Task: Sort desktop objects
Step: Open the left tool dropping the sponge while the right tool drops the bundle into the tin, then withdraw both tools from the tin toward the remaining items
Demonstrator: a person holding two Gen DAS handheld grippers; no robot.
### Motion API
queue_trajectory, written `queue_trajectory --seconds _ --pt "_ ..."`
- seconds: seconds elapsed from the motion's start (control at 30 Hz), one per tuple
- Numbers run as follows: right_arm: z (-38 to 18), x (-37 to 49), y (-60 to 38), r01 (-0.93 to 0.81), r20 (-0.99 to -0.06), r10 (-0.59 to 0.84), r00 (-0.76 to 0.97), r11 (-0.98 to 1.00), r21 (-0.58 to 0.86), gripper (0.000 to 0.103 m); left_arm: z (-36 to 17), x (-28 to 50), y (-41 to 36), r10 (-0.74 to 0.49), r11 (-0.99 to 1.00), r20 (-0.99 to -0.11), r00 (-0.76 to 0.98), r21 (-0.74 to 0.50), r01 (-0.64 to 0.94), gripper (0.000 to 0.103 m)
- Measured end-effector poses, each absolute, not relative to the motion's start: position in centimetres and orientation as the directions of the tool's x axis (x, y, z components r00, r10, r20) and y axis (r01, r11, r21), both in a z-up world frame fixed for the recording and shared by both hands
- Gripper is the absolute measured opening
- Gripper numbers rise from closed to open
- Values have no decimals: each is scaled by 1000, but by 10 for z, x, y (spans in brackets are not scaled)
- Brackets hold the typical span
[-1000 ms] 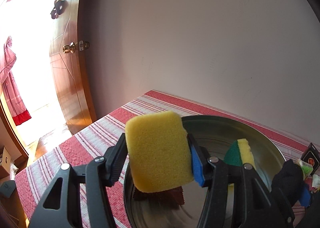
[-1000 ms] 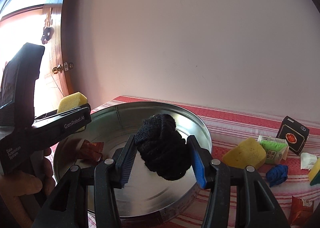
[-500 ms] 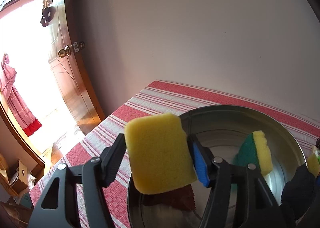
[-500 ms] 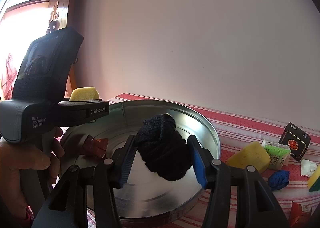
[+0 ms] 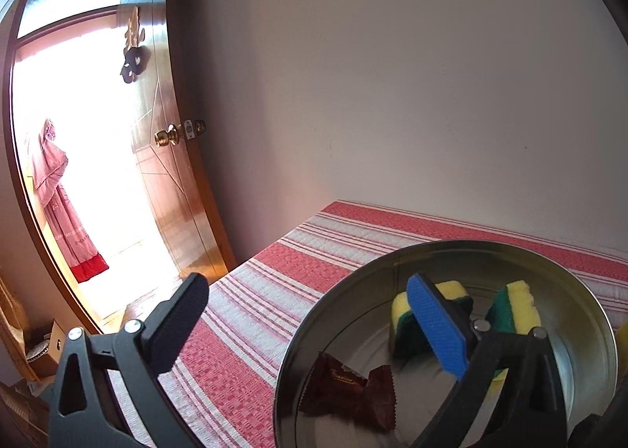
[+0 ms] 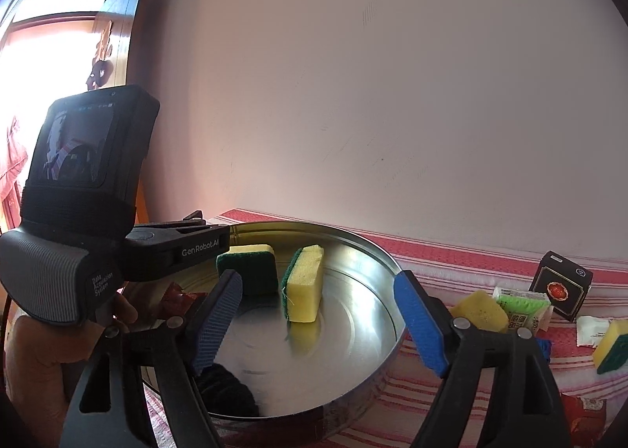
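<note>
Steel round tray (image 6: 376, 263) on the striped tabletop (image 5: 274, 275) holds two yellow-green sponges (image 6: 304, 283), a brown wrapper (image 5: 345, 389) and a black knit bundle (image 6: 227, 389) — both the left hand-held gripper (image 5: 310, 330) and right hand-held gripper (image 6: 318, 322) gape wide, empty.

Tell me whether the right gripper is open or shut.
Open: the right gripper holds nothing, jaws spread wide above the metal tray.

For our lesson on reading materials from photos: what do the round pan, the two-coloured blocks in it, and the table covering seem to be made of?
Pan: likely thin sheet metal, bright and polished; its wall mirrors what lies inside.
Blocks: probably foam sponge, matte and porous, with a coarser green scouring layer on one face.
Table covering: seemingly woven cloth, matte, with red and white stripes and visible weave.
</note>
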State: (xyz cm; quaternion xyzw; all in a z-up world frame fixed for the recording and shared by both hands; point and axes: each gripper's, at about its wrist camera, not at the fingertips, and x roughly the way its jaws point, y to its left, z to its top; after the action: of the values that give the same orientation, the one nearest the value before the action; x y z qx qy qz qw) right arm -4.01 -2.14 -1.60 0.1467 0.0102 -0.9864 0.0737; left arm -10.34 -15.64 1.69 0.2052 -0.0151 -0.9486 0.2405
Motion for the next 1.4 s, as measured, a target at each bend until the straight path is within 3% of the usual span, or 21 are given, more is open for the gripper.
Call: queue_trajectory --seconds 0.2,0.4,0.57,1.07,1.4 --pt "-16 -36 -16 109 -274 -107 -956 -994 9 89 17 -69 -164 -503 -853 -235 -831 -20 522 102" --pt "-12 -31 -11 -10 -235 4 -972 -1000 22 89 11 -39 -172 -447 -855 -198 -873 -192 481 102" --pt "-10 -27 4 -116 -212 103 -972 -992 50 89 2 -49 -160 -394 -890 -273 -878 -127 438 102" --pt "-8 -20 17 -197 -235 178 -955 -979 57 89 -2 -47 -133 -372 -918 -293 -881 -24 395 102" --pt "-7 -10 23 -200 -247 180 -952 -978 58 89 -1 -38 -132 -345 -927 -298 -890 -37 372 102"
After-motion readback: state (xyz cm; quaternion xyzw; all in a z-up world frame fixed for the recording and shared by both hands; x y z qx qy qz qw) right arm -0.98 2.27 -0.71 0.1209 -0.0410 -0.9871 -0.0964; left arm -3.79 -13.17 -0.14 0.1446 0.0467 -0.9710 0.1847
